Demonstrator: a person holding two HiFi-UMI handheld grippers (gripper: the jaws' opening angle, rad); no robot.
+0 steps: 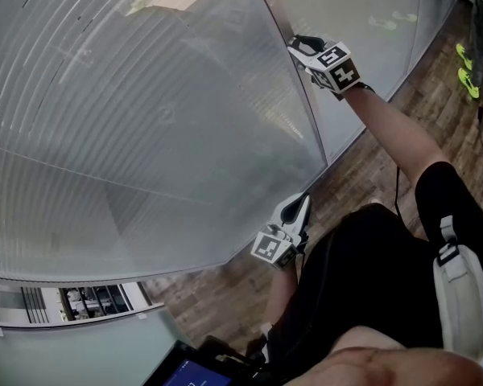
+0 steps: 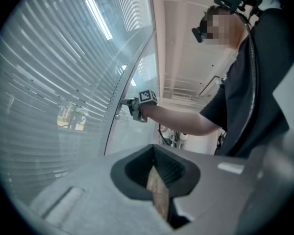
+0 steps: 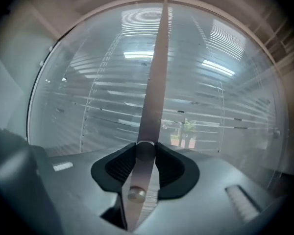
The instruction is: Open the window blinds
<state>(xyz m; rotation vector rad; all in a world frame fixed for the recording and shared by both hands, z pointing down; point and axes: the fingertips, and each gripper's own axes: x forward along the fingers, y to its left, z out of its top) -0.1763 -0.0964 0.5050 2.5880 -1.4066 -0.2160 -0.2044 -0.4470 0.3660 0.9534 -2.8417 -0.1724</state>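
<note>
The blinds (image 1: 145,119) are seen behind the glass, directly ahead of the right hand-held gripper (image 1: 299,45). A round knob (image 3: 146,149) on the metal frame strip (image 3: 156,72) is clamped between its partly parted jaws. The left hand-held gripper (image 2: 159,177) is held lower, apart from the glass, its jaws nearly together with nothing gripped.
</note>
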